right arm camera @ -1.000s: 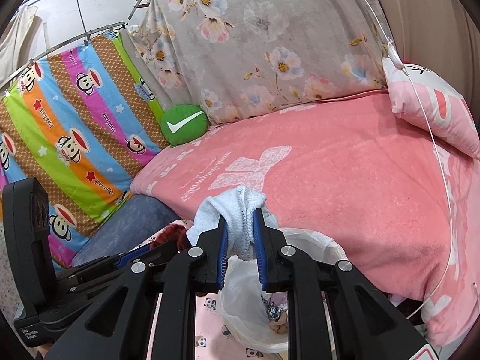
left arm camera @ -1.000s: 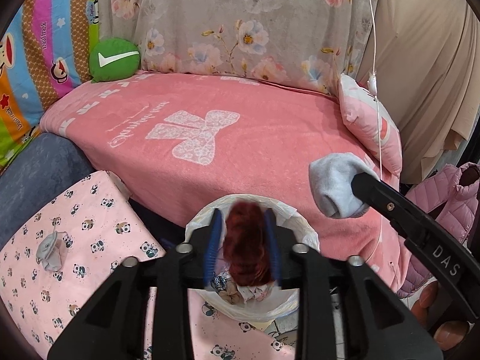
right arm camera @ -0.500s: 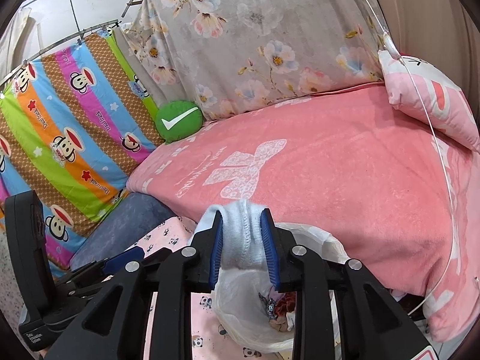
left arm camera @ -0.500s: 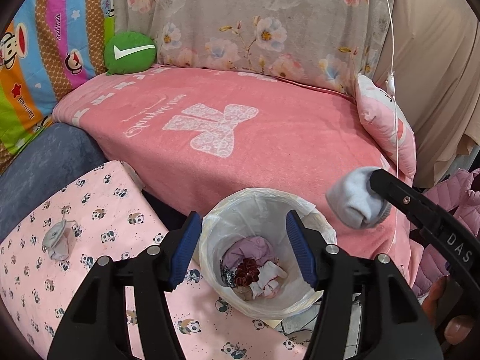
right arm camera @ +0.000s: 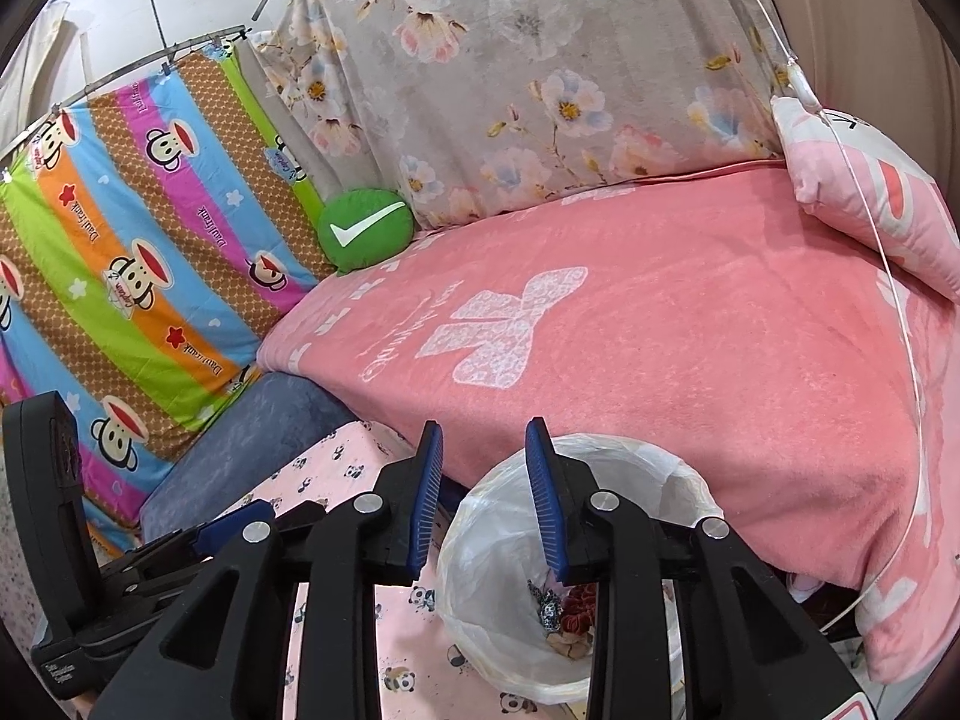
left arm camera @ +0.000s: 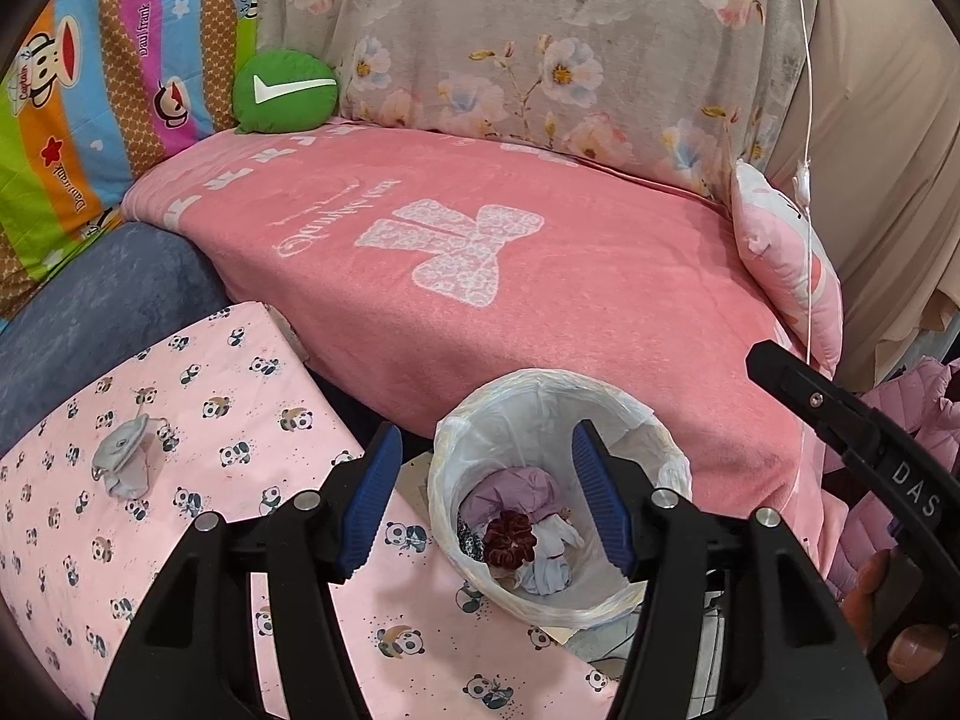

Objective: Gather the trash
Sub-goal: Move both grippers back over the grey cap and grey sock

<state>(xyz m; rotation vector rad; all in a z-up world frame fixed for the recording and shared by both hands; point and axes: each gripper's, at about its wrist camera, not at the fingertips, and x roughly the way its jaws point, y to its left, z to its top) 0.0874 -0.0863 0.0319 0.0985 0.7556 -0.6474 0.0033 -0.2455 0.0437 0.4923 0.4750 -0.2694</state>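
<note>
A white-lined trash bin (left arm camera: 660,420) stands between the panda-print surface and the pink bed; it also shows in the right wrist view (right arm camera: 678,474). Inside lie a dark red scrunchie (left arm camera: 510,545), a purple cloth (left arm camera: 516,489) and a pale grey-white sock (left arm camera: 549,570). My left gripper (left arm camera: 483,498) is open and empty above the bin. My right gripper (right arm camera: 483,495) is open and empty over the bin's left rim; its body shows at the right of the left wrist view (left arm camera: 852,426). A grey crumpled item (left arm camera: 123,459) lies on the panda-print surface.
A pink blanket (left arm camera: 480,276) covers the bed behind the bin. A green checkmark cushion (left arm camera: 282,90) and a pink pillow (left arm camera: 786,276) sit on it. A white cord (left arm camera: 807,180) hangs at the right. A pink jacket (left arm camera: 918,396) lies at far right.
My left gripper opened and dropped the red scrunchie into the bin. My right gripper then opened and the pale sock fell into the bin too.
</note>
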